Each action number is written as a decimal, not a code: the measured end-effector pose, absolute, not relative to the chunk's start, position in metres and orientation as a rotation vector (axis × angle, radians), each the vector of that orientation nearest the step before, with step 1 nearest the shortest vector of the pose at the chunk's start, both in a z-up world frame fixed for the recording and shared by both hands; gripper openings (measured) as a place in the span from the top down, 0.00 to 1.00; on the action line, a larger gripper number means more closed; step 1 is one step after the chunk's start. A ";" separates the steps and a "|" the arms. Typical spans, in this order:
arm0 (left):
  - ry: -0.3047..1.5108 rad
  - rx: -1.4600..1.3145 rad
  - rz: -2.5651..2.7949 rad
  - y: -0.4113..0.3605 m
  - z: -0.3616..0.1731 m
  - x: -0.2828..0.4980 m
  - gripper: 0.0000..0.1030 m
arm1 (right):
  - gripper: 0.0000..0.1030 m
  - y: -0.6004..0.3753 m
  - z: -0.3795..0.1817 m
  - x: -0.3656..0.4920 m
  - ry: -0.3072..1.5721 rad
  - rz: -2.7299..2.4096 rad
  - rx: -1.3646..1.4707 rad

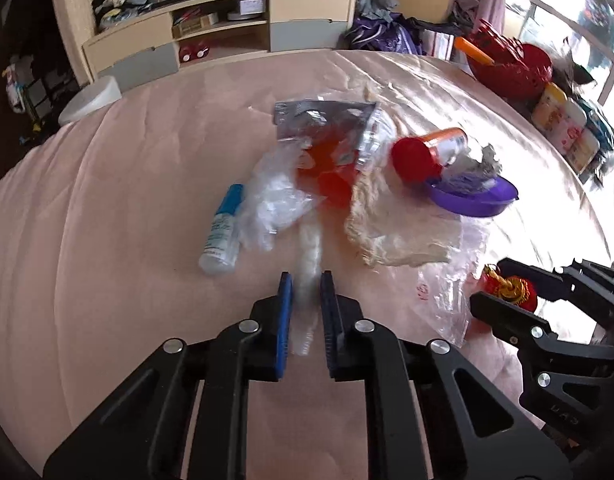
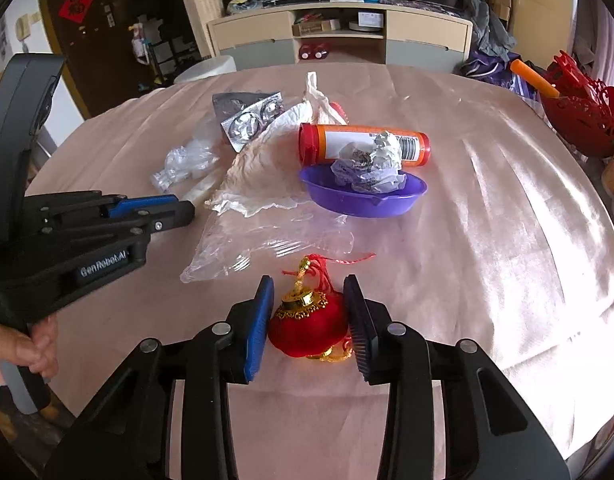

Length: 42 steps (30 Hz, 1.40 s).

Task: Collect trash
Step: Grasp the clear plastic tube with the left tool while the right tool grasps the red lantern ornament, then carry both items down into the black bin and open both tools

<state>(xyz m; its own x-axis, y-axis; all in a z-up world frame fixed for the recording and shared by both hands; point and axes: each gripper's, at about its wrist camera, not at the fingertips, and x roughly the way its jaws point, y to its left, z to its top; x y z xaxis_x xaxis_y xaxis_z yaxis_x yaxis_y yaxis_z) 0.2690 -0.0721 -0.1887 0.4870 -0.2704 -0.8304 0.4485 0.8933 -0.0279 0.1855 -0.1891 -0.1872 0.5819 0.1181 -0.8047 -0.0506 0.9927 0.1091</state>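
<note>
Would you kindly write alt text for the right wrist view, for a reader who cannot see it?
The right gripper brackets a small red lantern ornament on a pink tablecloth. Beyond lie a clear plastic bag, a purple bowl holding crumpled paper, and an orange bottle; the left gripper enters from the left.

Small bottle (image 1: 221, 236) label blurred, unreadable
</note>
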 end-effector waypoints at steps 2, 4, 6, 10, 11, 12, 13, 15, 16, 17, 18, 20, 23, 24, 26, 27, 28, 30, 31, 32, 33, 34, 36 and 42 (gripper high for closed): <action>0.963 0.220 -0.440 -0.078 -0.189 0.264 0.88 | 0.64 -0.189 -0.187 0.185 0.944 0.099 0.081; 0.963 0.234 -0.434 -0.080 -0.189 0.258 0.88 | 0.64 -0.189 -0.186 0.182 0.946 0.096 0.078; 0.972 0.231 -0.429 -0.078 -0.188 0.254 0.89 | 0.64 -0.189 -0.183 0.180 0.941 0.094 0.083; 0.997 0.210 -0.413 -0.067 -0.183 0.240 0.89 | 0.64 -0.188 -0.168 0.171 0.907 0.084 0.072; 0.995 0.208 -0.406 -0.064 -0.181 0.236 0.89 | 0.64 -0.188 -0.162 0.167 0.896 0.080 0.067; 0.991 0.204 -0.399 -0.062 -0.177 0.230 0.89 | 0.64 -0.188 -0.159 0.165 0.888 0.076 0.064; 0.982 0.195 -0.391 -0.058 -0.170 0.222 0.89 | 0.64 -0.189 -0.153 0.160 0.878 0.069 0.059; 0.965 0.179 -0.378 -0.052 -0.159 0.210 0.89 | 0.64 -0.188 -0.144 0.152 0.864 0.057 0.053; 0.957 0.170 -0.373 -0.049 -0.154 0.204 0.89 | 0.64 -0.188 -0.140 0.147 0.855 0.049 0.050; 0.950 0.162 -0.369 -0.047 -0.148 0.196 0.89 | 0.64 -0.188 -0.135 0.141 0.845 0.040 0.047; 0.944 0.155 -0.367 -0.045 -0.144 0.189 0.89 | 0.64 -0.188 -0.131 0.137 0.838 0.035 0.045; 0.931 0.142 -0.365 -0.041 -0.135 0.173 0.89 | 0.64 -0.187 -0.123 0.126 0.824 0.035 0.043; 0.912 0.123 -0.366 -0.037 -0.124 0.149 0.89 | 0.64 -0.187 -0.114 0.110 0.810 0.037 0.039; 0.906 0.115 -0.368 -0.035 -0.122 0.140 0.89 | 0.64 -0.188 -0.111 0.103 0.805 0.038 0.039; 0.898 0.103 -0.373 -0.033 -0.119 0.125 0.89 | 0.64 -0.188 -0.108 0.093 0.798 0.041 0.041; 0.895 0.099 -0.375 -0.032 -0.118 0.117 0.89 | 0.64 -0.186 -0.106 0.085 0.796 0.044 0.043; 0.892 0.096 -0.376 -0.032 -0.119 0.111 0.89 | 0.64 -0.186 -0.106 0.080 0.796 0.046 0.044; 0.890 0.087 -0.381 -0.032 -0.120 0.096 0.89 | 0.64 -0.186 -0.106 0.068 0.799 0.053 0.042; 0.892 0.082 -0.384 -0.033 -0.122 0.090 0.89 | 0.64 -0.185 -0.108 0.063 0.803 0.055 0.041; 0.897 0.075 -0.387 -0.032 -0.125 0.081 0.89 | 0.64 -0.185 -0.110 0.058 0.808 0.057 0.039; 0.904 0.070 -0.390 -0.031 -0.128 0.075 0.89 | 0.64 -0.185 -0.114 0.052 0.818 0.060 0.038; 0.916 0.062 -0.396 -0.031 -0.134 0.067 0.89 | 0.64 -0.184 -0.118 0.047 0.827 0.062 0.038; 0.940 0.051 -0.403 -0.032 -0.145 0.057 0.89 | 0.64 -0.183 -0.129 0.037 0.854 0.070 0.040; 1.043 0.019 -0.412 -0.035 -0.184 0.036 0.88 | 0.64 -0.184 -0.168 0.016 0.954 0.095 0.081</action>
